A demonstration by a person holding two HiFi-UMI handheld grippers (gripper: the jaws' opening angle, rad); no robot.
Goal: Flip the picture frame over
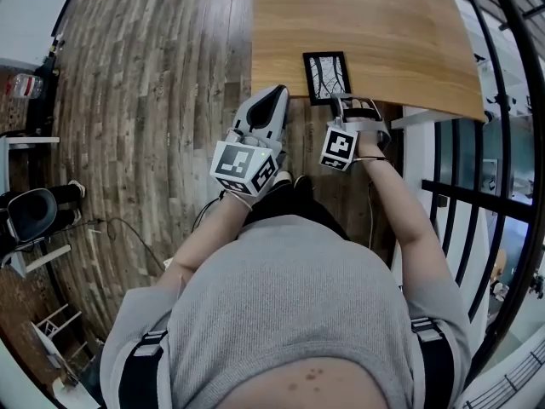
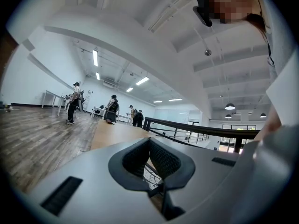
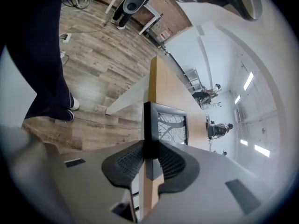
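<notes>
A black picture frame (image 1: 327, 77) with a branch drawing lies picture side up at the near edge of the wooden table (image 1: 366, 24). My right gripper (image 1: 353, 102) reaches down from the near side and is shut on the frame's near rim. In the right gripper view the dark rim (image 3: 150, 125) stands clamped between the two pads (image 3: 126, 164), with the drawing (image 3: 172, 127) beyond. My left gripper (image 1: 272, 99) hovers level just left of the frame at the table's edge. Its fingertips meet with nothing between them (image 2: 149, 160).
A black metal railing (image 1: 498, 143) runs close along the table's right side. Wood plank floor (image 1: 153, 100) lies to the left, with a black chair (image 1: 30, 216) at the far left. The person's shoes (image 3: 70, 107) stand by the table's edge. Several people (image 2: 112, 110) stand far off.
</notes>
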